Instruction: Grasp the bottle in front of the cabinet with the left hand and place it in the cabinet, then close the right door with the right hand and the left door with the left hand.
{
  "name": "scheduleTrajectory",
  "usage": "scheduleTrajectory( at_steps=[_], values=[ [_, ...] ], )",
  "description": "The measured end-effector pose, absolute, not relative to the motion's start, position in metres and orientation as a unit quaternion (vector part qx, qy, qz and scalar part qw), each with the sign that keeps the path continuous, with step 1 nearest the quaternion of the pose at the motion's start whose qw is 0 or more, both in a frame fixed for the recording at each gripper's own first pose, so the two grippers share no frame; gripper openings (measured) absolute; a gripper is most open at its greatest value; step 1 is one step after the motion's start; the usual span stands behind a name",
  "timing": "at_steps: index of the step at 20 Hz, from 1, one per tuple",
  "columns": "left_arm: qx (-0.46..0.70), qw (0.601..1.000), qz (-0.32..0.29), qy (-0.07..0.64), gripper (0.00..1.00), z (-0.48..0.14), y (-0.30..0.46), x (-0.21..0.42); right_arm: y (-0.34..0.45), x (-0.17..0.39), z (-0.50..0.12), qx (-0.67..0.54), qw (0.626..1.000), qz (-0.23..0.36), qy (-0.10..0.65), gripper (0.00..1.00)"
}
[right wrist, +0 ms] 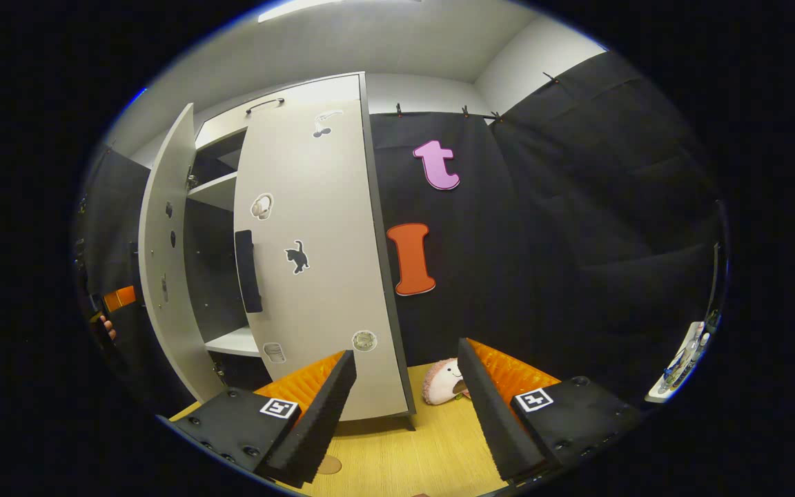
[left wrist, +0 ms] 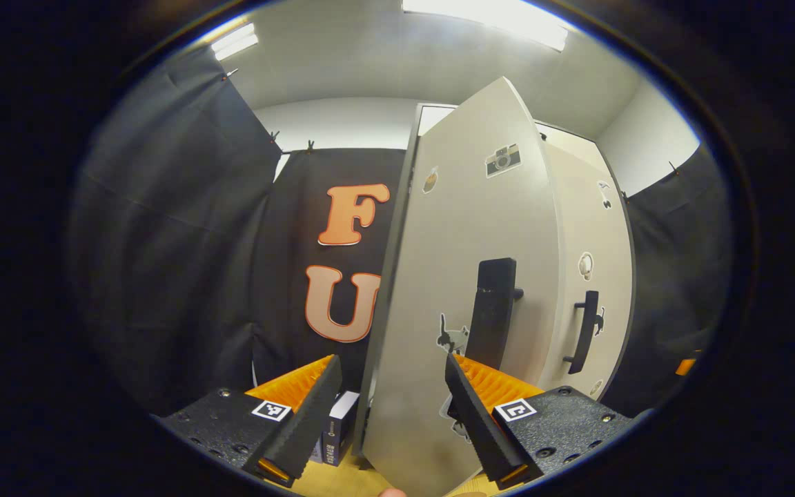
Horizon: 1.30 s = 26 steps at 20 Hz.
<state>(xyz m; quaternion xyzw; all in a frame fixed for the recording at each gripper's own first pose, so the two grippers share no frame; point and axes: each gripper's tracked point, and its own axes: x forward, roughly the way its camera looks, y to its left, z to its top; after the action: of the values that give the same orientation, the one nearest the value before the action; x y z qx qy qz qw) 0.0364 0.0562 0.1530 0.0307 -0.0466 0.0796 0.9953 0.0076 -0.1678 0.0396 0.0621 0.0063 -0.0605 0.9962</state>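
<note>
Left door (left wrist: 459,262), where does it stand now?

Me: It hangs ajar off the left edge of the cabinet (right wrist: 225,193), swung out toward me. The right door (left wrist: 597,276) looks shut against the front. I judge the bottle is already inside.

Them: And your tools?

Me: My left tool (left wrist: 391,359) is spread wide and empty, just in front of that door's lower half and touching nothing that I can see. My right tool (right wrist: 406,348) is also wide and empty, hanging back over the floor near a plush toy (right wrist: 442,379).

Them: How will the door handle?

Me: It's a stiff, flat panel, likely light on its hinges. The smooth face would be slippery to pinch. I'd press on the outer face beside the dark bar handle (left wrist: 494,310), near the free edge, where a small push turns it most.

Them: Any risk?

Me: Pushing too hard could slam it.
</note>
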Motion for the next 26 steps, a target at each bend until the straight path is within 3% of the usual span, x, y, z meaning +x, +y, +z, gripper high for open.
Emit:
scheduleTrajectory(
  at_steps=[4, 11, 12, 14, 15, 16, 17, 18, 19, 20, 26],
  values=[
    [0.014, 0.998, 0.049, -0.024, 0.91, 0.134, 0.036, 0.048, -0.177, -0.006, 0.039, 0.057, 0.995, -0.077, 0.008, 0.98],
    [-0.001, 0.999, 0.021, -0.049, 0.94, 0.146, 0.024, 0.045, -0.182, -0.017, 0.044, 0.06, 0.994, -0.088, 0.004, 0.98],
    [-0.001, 0.998, 0.02, -0.052, 0.94, 0.147, 0.024, 0.043, -0.179, -0.016, 0.044, 0.059, 0.995, -0.084, 0.004, 0.89],
    [0.002, 0.998, 0.019, -0.055, 0.94, 0.147, 0.024, 0.037, -0.171, -0.01, 0.044, 0.06, 0.996, -0.072, 0.005, 0.89],
    [0.007, 0.998, 0.022, -0.055, 0.94, 0.146, 0.026, 0.032, -0.166, -0.008, 0.042, 0.061, 0.996, -0.066, 0.007, 0.98],
    [0.015, 0.998, 0.027, -0.059, 0.94, 0.147, 0.028, 0.028, -0.159, -0.004, 0.041, 0.064, 0.996, -0.057, 0.008, 0.98],
    [0.024, 0.997, 0.033, -0.064, 0.94, 0.147, 0.03, 0.024, -0.154, -0.001, 0.042, 0.067, 0.997, -0.049, 0.007, 0.89],
    [0.032, 0.996, 0.038, -0.069, 0.9, 0.149, 0.032, 0.021, -0.149, 0.003, 0.041, 0.069, 0.997, -0.041, 0.006, 0.89],
    [0.038, 0.996, 0.044, -0.073, 0.94, 0.148, 0.032, 0.017, -0.144, 0.007, 0.041, 0.072, 0.997, -0.036, 0.006, 0.89],
    [0.041, 0.995, 0.051, -0.075, 0.94, 0.146, 0.032, 0.013, -0.141, 0.01, 0.041, 0.074, 0.997, -0.03, 0.005, 0.98],
    [0.04, 0.996, 0.059, -0.053, 0.97, 0.112, 0.024, -0.004, -0.122, 0.012, 0.045, 0.077, 0.997, -0.007, -0.004, 0.98]
  ],
)
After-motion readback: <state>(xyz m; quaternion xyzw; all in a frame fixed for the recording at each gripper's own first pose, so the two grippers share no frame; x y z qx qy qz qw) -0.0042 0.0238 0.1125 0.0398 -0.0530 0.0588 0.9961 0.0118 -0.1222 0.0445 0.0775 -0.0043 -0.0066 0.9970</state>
